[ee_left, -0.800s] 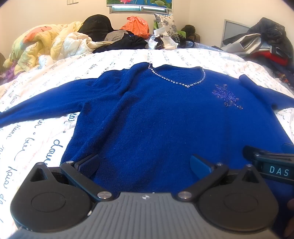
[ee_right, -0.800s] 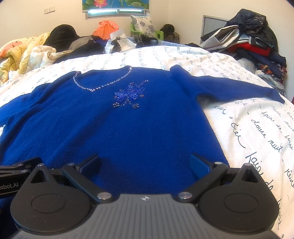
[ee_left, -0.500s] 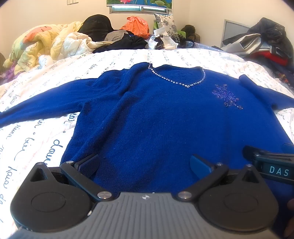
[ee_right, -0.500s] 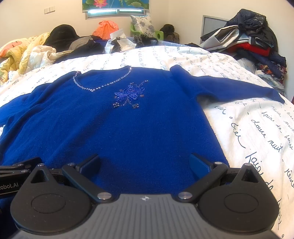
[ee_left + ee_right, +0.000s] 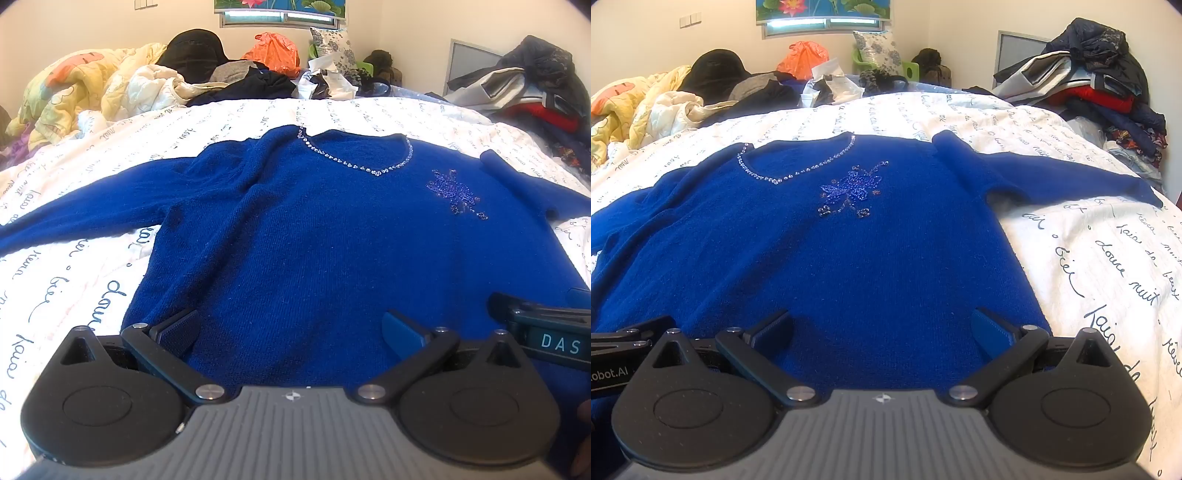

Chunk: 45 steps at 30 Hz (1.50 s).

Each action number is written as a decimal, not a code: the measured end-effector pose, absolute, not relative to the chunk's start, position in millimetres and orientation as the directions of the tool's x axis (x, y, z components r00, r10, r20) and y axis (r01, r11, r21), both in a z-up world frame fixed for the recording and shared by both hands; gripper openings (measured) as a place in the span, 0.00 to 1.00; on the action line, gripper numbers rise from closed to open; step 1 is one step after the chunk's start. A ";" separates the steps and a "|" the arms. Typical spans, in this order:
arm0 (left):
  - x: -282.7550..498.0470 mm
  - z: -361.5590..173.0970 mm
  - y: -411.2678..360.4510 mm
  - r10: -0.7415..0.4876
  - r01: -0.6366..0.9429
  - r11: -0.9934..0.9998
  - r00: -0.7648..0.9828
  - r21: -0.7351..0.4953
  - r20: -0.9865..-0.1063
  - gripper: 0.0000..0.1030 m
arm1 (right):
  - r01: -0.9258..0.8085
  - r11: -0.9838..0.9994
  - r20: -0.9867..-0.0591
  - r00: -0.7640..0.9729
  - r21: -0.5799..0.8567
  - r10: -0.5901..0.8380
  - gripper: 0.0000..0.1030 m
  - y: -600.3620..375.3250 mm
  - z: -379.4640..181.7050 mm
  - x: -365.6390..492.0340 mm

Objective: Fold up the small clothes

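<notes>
Blue sweater (image 5: 314, 236) lies flat, neckline away, sleeves spread sideways; left claw (image 5: 291, 328) and right claw (image 5: 882, 326) gape empty.

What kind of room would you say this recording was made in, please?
Most likely a lived-in bedroom: a blue sweater lies flat on a bed's script-printed sheet, a crumpled quilt is bunched up beyond it, and clothes are piled alongside.

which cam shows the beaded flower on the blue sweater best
The right wrist view. There the beaded flower sits near the middle of the frame, its petals and curling stems clear on the blue sweater. The left wrist view shows it off to the right, darker and more squashed by the lens.
</notes>
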<state>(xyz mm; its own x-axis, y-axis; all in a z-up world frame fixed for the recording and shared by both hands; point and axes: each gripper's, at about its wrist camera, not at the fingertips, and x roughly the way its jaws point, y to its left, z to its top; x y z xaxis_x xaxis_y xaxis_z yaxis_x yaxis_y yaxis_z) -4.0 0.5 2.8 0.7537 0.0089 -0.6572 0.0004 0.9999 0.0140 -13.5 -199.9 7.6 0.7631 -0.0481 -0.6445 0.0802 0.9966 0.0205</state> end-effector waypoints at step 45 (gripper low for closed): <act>-3.0 1.4 1.4 0.009 -0.001 1.000 0.756 0.013 -0.655 1.00 | 0.523 0.409 -0.551 0.833 0.748 -0.058 0.70 -628.7 -0.6 104.8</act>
<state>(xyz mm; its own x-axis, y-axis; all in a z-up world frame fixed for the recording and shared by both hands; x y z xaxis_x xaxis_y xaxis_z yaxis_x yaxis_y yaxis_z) -3.0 1.4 1.4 0.7557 0.0094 -0.6548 -0.0009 0.9999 0.0134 104.8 -628.7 -0.6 0.8328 -0.0582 -0.5505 0.5229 0.4094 0.7477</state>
